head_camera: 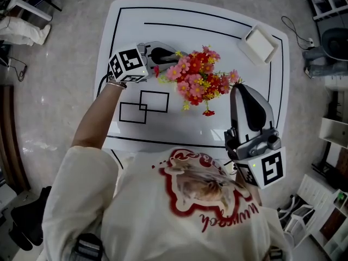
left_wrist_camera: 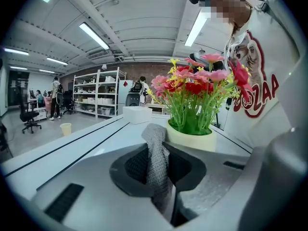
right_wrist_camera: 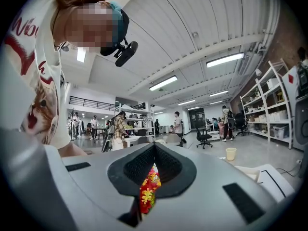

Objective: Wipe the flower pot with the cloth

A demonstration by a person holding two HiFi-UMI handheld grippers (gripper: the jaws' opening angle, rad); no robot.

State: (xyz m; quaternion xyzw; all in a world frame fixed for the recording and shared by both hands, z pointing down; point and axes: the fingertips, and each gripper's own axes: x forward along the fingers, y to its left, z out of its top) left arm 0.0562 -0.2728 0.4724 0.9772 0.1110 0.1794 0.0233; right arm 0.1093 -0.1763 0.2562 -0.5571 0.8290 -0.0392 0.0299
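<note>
Grey knit cloth point(left_wrist_camera: 154, 138) is clamped in our left tongs point(left_wrist_camera: 159, 170), which tilt slightly down at the cream flower pot point(left_wrist_camera: 190, 139) in the middle of the bench point(head_camera: 217, 42). Best to press lightly and sweep round its wall, below the flowers point(head_camera: 198, 78). Our right tongs point(right_wrist_camera: 154, 165) are closed together, held level, and reach in over the bench's near edge to the blossoms.

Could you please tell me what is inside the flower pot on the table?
Pink, red and yellow flowers on green stems fill the flower pot. The stems hide whatever they stand in, and from the head view the flowers cover the pot.
</note>
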